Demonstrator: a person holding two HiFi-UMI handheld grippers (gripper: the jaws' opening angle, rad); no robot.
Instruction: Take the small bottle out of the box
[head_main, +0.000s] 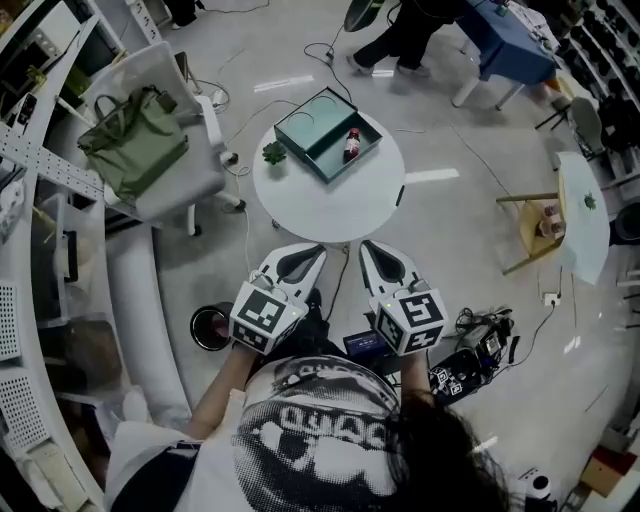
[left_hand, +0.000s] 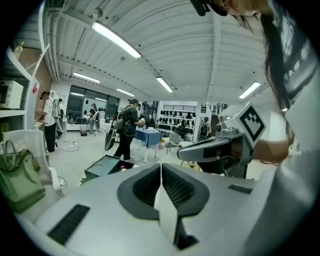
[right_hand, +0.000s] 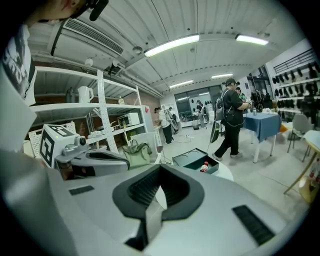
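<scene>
A green bag sits on a white chair at the upper left of the head view. Low in the middle, the left gripper is closed on nothing. Above it, on the round white desk, the teal box holds the small bottle in its right half. The right gripper, beside the left one, is also closed and empty.

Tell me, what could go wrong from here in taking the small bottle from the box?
The left gripper and right gripper are shut; unopened, they would only push the small bottle. It lies low between the box walls, so a jaw may catch one. The small plant beside could be knocked.
</scene>
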